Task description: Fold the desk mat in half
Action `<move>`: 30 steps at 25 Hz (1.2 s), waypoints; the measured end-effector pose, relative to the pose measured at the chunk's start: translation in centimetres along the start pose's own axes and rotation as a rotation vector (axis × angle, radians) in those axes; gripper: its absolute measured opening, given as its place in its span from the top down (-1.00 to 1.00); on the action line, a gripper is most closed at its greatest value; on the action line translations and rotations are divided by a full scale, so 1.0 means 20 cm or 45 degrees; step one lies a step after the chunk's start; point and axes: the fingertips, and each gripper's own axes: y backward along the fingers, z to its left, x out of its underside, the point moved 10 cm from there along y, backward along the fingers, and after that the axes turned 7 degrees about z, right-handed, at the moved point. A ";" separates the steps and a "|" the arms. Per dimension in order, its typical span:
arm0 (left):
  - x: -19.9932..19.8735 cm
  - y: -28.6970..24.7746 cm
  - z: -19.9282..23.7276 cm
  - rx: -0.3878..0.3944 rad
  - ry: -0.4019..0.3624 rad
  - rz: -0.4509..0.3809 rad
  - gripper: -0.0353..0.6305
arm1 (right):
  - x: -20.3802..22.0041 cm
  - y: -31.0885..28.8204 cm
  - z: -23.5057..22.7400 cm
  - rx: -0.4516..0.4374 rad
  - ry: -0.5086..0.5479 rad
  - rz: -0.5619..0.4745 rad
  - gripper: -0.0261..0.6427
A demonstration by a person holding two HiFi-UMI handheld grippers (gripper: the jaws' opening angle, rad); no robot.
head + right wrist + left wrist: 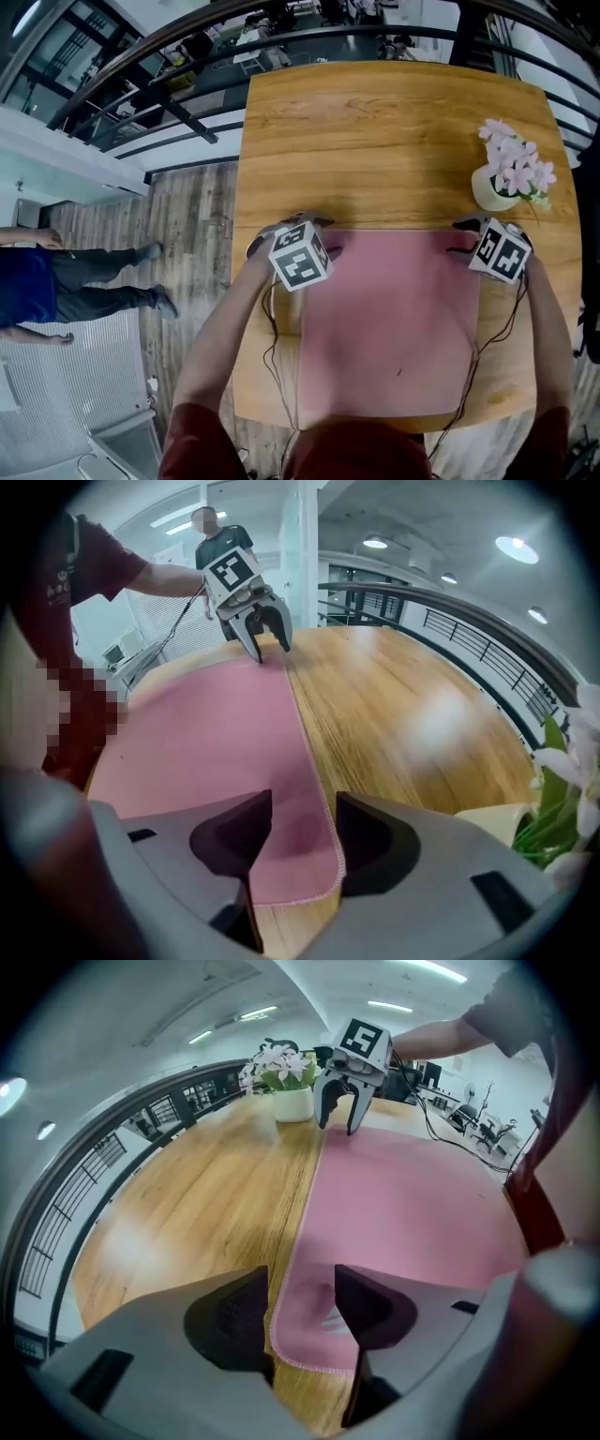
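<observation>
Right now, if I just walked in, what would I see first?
A big pink desk mat lies on the near half of the wooden table. The left gripper and the right gripper each stand open, with one far corner of the mat between the jaws. A white pot of pink flowers sits near the table's right edge, beyond the mat.

A white pot of pink flowers stands near the wooden table's right edge; a person in blue is on the plank floor at left
</observation>
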 end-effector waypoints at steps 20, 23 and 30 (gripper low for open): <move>-0.07 -0.10 0.05 0.246 -0.027 0.157 0.30 | -0.01 -0.07 -0.06 -0.143 0.097 0.111 0.32; -0.07 -0.09 0.02 0.243 -0.033 0.167 0.42 | -0.02 -0.07 -0.04 -0.134 0.116 0.135 0.38; -0.07 -0.04 -0.05 0.149 -0.108 0.155 0.53 | -0.03 -0.04 0.04 -0.113 0.143 0.149 0.65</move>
